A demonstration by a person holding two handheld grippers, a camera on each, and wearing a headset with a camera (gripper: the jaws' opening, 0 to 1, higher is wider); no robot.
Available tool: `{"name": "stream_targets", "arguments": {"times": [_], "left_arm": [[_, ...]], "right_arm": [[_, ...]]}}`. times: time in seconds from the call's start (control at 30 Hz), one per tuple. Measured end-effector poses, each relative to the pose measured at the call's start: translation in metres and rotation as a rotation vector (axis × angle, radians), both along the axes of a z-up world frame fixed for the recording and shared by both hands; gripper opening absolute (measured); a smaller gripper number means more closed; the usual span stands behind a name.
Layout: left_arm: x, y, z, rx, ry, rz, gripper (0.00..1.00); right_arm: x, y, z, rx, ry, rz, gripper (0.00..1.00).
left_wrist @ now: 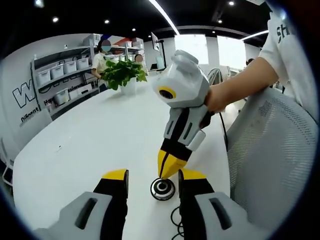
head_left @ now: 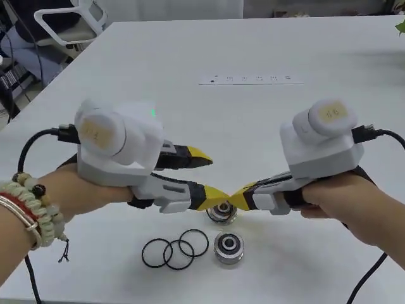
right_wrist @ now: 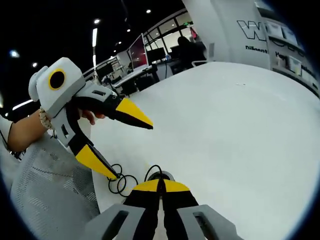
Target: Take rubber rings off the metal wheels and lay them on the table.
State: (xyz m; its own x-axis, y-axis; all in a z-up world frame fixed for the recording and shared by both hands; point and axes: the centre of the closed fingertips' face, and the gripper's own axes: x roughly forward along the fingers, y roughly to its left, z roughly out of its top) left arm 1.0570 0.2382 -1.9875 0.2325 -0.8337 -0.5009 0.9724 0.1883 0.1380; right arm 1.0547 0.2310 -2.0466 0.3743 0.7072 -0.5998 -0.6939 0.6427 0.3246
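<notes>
A metal wheel (head_left: pixel 221 213) lies on the white table (head_left: pixel 209 120) between the two grippers. My left gripper (head_left: pixel 214 176) is open, one jaw above the wheel and the other beside it; in its own view the wheel (left_wrist: pixel 163 188) sits between the yellow fingertips (left_wrist: pixel 115 176). My right gripper (head_left: pixel 235 197) is shut, its tips touching the wheel's top edge (right_wrist: pixel 161 176). I cannot tell whether a ring is pinched there. A second wheel (head_left: pixel 228 247) lies nearer me. Three black rubber rings (head_left: pixel 174 251) lie flat and overlapping to its left.
A strip of small printed marks (head_left: pixel 251 79) crosses the far table. An office chair (head_left: pixel 69 22) stands at the back left corner. A potted plant (left_wrist: pixel 122 75) is on the table's far end in the left gripper view. Broad bare table lies beyond the grippers.
</notes>
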Motion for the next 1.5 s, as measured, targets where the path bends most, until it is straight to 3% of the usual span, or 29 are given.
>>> {"name": "stream_targets", "arguments": {"times": [0.2,0.33,0.4,0.7,1.07,1.23,1.5], "left_arm": [[-0.005,0.018,0.026,-0.024,-0.013,0.020,0.47],[-0.009,0.036,0.032,-0.011,-0.008,0.042,0.56],[-0.010,0.044,0.034,-0.006,-0.021,0.059,0.60],[-0.020,0.090,0.043,-0.003,-0.028,0.166,0.66],[-0.038,0.135,0.034,0.005,0.000,0.283,0.69],[-0.043,0.147,0.031,-0.019,0.024,0.325,0.73],[-0.052,0.154,0.019,-0.013,0.061,0.358,0.80]], "right_arm": [[0.000,0.002,0.008,0.011,-0.014,0.010,0.00],[-0.001,0.004,0.013,0.016,-0.021,0.017,0.00],[-0.001,0.005,0.017,0.019,-0.031,0.020,0.00],[0.001,0.008,0.030,0.047,-0.056,0.016,0.00],[-0.001,0.015,0.042,0.069,-0.084,0.037,0.00],[-0.001,0.016,0.046,0.078,-0.088,0.039,0.00],[-0.002,0.020,0.056,0.101,-0.102,0.040,0.00]]}}
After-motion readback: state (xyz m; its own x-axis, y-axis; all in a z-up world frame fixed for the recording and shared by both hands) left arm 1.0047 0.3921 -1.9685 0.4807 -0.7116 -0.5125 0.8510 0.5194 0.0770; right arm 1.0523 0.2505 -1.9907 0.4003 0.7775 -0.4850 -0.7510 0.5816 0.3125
